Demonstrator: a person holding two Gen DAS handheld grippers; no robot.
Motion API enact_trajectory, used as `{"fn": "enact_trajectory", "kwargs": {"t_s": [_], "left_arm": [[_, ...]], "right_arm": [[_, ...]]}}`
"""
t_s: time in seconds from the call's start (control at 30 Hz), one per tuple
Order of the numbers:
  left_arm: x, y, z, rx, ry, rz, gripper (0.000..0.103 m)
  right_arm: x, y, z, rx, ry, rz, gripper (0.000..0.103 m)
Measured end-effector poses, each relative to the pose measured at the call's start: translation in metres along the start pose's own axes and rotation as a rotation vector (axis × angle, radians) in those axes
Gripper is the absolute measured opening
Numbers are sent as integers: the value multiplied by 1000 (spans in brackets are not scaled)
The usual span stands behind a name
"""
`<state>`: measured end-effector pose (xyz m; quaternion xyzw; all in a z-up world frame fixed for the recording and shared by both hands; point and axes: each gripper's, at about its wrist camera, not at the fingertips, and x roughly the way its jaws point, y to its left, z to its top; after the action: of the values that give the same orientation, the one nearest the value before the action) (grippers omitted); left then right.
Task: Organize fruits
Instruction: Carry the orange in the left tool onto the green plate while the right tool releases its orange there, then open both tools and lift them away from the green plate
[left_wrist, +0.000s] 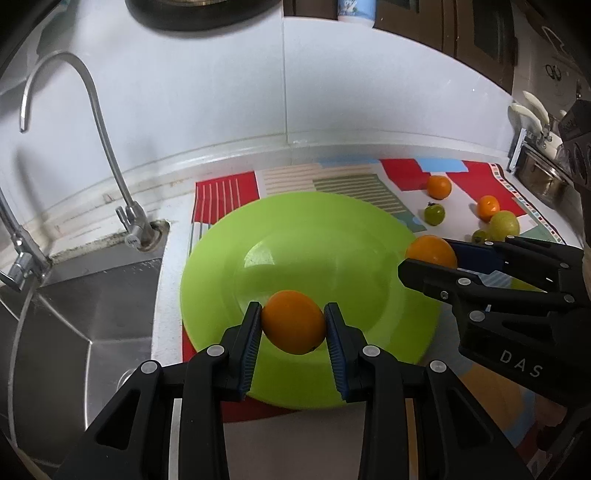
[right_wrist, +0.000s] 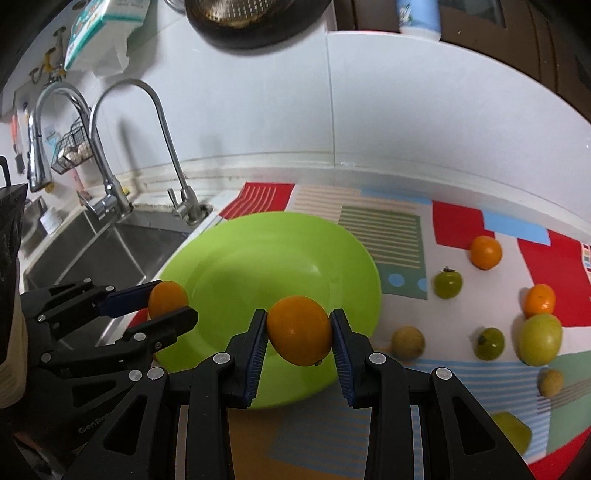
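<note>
Jaws of the left gripper (left_wrist: 293, 321) and right gripper (right_wrist: 299, 332) each clamp an orange above the green plate (left_wrist: 332, 236); the right-hand orange (left_wrist: 430, 251) shows partly hidden.

Steel sink (left_wrist: 74, 314) at left with a curved tap (left_wrist: 92, 122) at its back corner, second tap (right_wrist: 44, 122) further left, wire basket (right_wrist: 74, 144) hung on the wall behind it. Patterned mat (right_wrist: 461, 225) of red, blue and striped patches covers the counter (left_wrist: 173, 258) beside the sink, white tiled wall (left_wrist: 221, 92) behind. Dark pan (right_wrist: 255, 22) hangs at top, blue-white cup (right_wrist: 419, 16) on the ledge, tissue pack (right_wrist: 103, 33) upper left, knife rack (left_wrist: 532, 122) far right.
</note>
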<state>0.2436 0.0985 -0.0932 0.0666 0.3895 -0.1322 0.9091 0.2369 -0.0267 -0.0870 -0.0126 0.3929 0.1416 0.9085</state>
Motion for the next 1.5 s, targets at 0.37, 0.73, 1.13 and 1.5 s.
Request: {"fn": "enact_trajectory", "kwargs": {"t_s": [0.37,0.73,1.13,1.5], "left_arm": [[25,6,-4,-19,56,-4,34],[4,10,1,-49,6,14,52],[-49,-5,3,-54,-99,48,72],[-90,-46,0,-23,-171,44,80]], "right_arm": [[32,-2,2,-17,49,16,35],[13,-4,4,-6,-2,-25,44],[-56,-4,-7,37,-98,-110,60],[-115,-27,-28,107,-177,-198,68]]}}
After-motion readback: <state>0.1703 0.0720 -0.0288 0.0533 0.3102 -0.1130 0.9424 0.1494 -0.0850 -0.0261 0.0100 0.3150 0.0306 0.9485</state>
